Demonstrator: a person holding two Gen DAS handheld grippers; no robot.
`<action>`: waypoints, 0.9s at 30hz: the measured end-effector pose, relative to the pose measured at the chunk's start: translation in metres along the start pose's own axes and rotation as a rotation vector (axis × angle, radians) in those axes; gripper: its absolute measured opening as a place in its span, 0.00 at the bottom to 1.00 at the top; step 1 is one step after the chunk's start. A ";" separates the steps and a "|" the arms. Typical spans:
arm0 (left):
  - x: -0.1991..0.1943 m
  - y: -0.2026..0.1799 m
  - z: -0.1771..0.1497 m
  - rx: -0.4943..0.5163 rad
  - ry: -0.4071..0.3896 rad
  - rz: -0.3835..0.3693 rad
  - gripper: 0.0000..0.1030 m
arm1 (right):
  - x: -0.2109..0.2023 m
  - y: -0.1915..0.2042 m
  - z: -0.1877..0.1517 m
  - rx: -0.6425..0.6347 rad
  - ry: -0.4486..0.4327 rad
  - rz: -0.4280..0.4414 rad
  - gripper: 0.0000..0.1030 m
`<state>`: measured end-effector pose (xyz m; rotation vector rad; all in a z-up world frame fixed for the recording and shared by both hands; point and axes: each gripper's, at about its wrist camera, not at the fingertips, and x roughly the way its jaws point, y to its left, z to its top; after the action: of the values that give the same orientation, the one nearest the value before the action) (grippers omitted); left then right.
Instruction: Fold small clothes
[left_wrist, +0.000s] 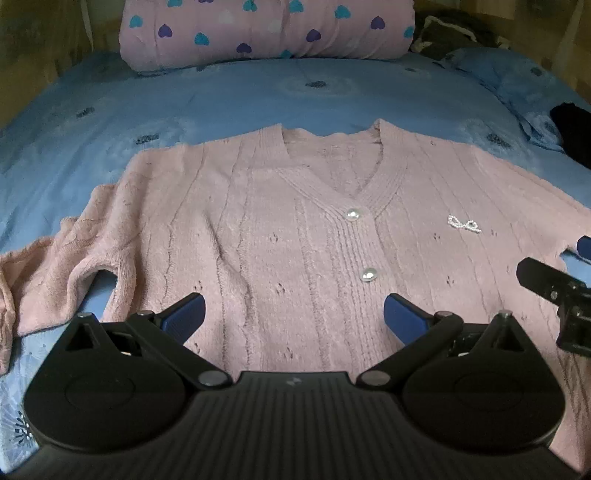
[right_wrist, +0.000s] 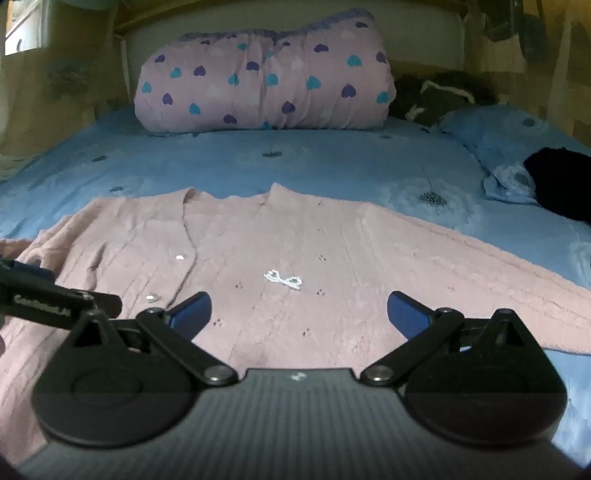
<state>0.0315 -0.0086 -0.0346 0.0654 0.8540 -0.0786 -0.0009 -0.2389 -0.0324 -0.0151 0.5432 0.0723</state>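
Observation:
A pink knit cardigan (left_wrist: 280, 221) lies flat, front up, on the blue bedsheet (left_wrist: 221, 96), buttoned with two pearl buttons and a small bead bow (left_wrist: 464, 223) on its chest. Its left sleeve (left_wrist: 55, 273) is bunched at the left. My left gripper (left_wrist: 293, 314) is open and empty, hovering over the cardigan's lower front. In the right wrist view the cardigan (right_wrist: 295, 251) spreads below my right gripper (right_wrist: 299, 312), which is open and empty above the bow (right_wrist: 283, 279) side. Each gripper shows at the edge of the other's view.
A rolled pink quilt with hearts (left_wrist: 266, 29) lies across the head of the bed. A blue pillow (right_wrist: 506, 147) and a black garment (right_wrist: 561, 177) sit at the right. Dark clothes (right_wrist: 439, 96) lie behind the pillow.

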 end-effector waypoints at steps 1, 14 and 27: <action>0.000 -0.001 0.000 0.003 -0.002 0.003 1.00 | 0.000 -0.001 -0.001 0.003 0.003 -0.003 1.00; 0.005 -0.004 -0.004 0.009 -0.012 0.040 1.00 | 0.001 -0.011 -0.005 0.038 0.057 0.005 1.00; 0.007 -0.001 -0.006 -0.021 -0.031 0.051 1.00 | 0.003 -0.011 -0.006 0.032 0.067 0.001 1.00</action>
<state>0.0315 -0.0092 -0.0441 0.0662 0.8215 -0.0223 -0.0002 -0.2500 -0.0393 0.0136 0.6115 0.0642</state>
